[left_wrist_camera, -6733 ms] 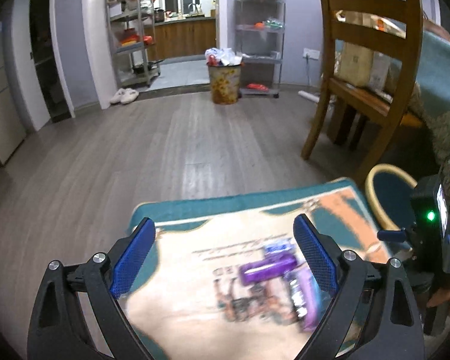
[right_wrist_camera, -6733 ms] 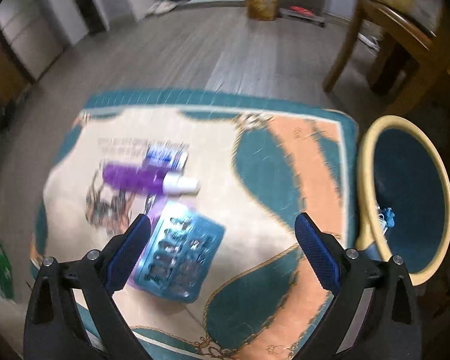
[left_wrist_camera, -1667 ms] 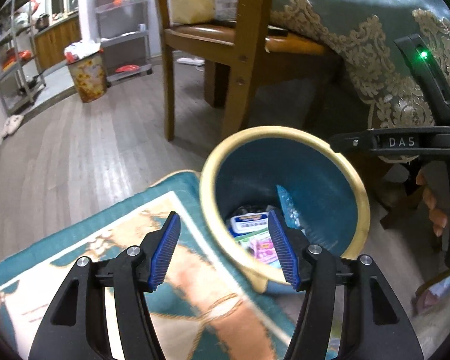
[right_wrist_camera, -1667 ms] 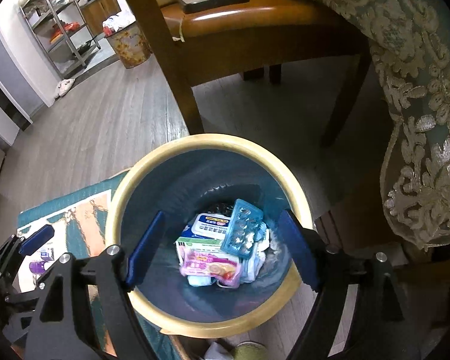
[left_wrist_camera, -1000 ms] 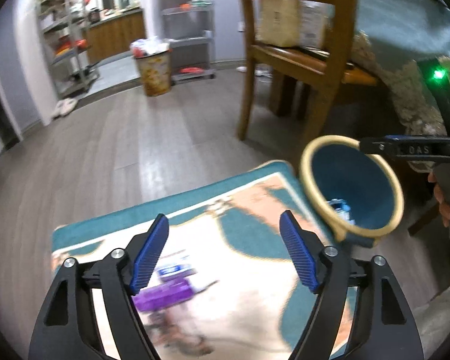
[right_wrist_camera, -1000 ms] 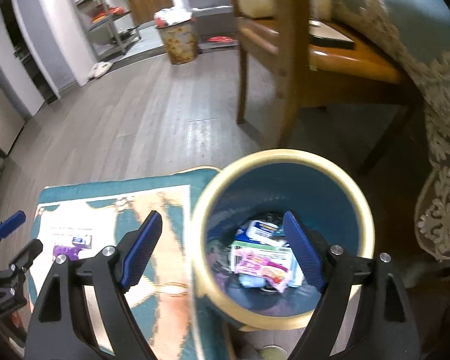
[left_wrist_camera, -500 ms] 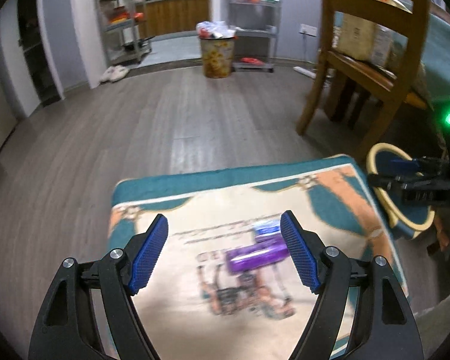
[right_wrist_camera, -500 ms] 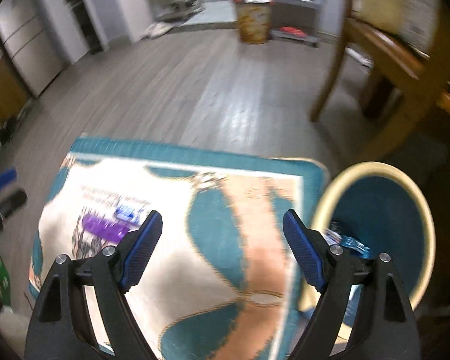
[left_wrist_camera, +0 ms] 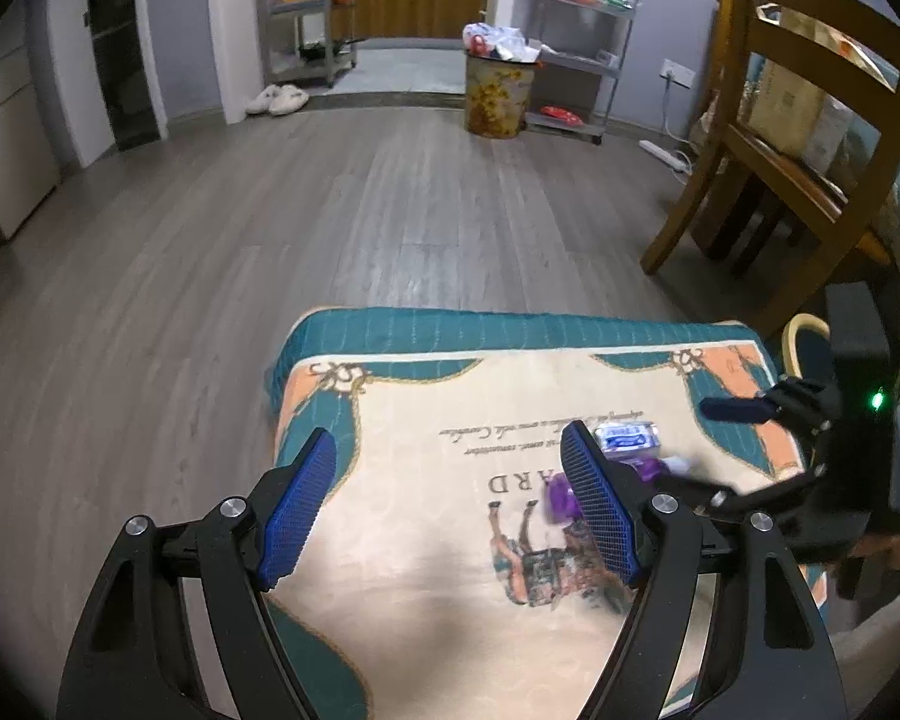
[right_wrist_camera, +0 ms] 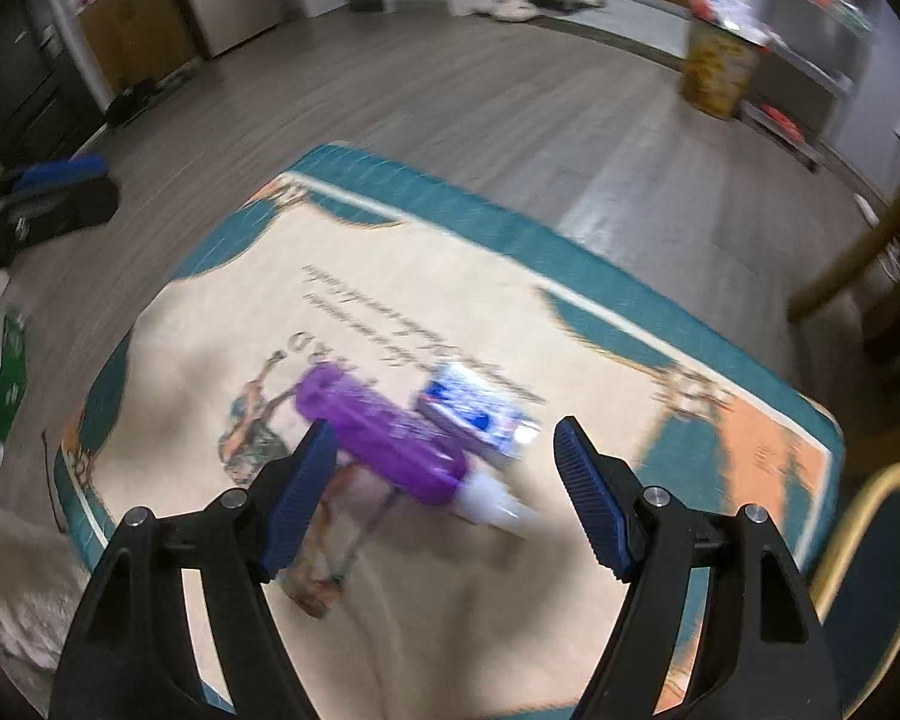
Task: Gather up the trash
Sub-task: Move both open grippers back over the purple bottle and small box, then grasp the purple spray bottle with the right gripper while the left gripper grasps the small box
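Two trash items left on the mat (right_wrist_camera: 570,600): purple bottle (right_wrist_camera: 390,444) and the blue-white packet (right_wrist_camera: 480,414) touching its far side. Bin (right_wrist_camera: 870,588) at the mat's right edge.

Right gripper (right_wrist_camera: 444,492) fingers spread, closing, over the bottle, no contact yet. Left gripper (left_wrist_camera: 450,510) fingers spread, empty.

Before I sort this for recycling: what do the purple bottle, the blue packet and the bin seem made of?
Purple bottle: likely plastic, smooth and evenly coloured, with a white nozzle; blur hides detail.
Blue packet: probably foil or plastic film, judging by its shiny glints.
Bin: cannot tell for sure; a smooth cream rim and dark blue inside suggest plastic or glazed ceramic.
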Tool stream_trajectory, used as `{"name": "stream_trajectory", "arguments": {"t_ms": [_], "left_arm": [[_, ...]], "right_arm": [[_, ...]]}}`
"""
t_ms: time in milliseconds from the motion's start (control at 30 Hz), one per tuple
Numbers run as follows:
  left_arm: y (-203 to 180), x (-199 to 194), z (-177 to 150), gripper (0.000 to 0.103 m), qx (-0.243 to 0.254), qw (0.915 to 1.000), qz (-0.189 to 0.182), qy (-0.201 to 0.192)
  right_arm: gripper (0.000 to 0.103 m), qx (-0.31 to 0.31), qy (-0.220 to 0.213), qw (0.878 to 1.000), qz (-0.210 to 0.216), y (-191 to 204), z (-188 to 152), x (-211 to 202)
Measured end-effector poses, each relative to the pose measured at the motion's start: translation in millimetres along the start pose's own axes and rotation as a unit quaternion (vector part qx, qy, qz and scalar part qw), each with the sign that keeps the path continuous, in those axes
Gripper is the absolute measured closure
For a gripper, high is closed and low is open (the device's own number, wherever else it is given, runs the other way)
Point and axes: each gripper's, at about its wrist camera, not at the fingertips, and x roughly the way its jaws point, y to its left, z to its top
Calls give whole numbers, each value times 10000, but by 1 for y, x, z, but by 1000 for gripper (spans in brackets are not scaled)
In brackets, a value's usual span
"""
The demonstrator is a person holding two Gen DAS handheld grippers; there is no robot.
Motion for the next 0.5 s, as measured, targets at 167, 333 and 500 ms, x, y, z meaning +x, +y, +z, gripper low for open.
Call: {"name": "stream_trajectory", "arguments": {"t_ms": [167,333,500], "left_arm": [[14,4,-1,25,-219,9997,13,73],[20,7,-2,25,-396,9991,-36,153],[18,6,-2,25,-385,9991,-101,141]], "right_arm": [[35,-606,236,9979,-69,25,-3,25],[50,-846,478,9951,-164,31,-9,42],[63,-770,741,9942,79,30,-12,44]]}}
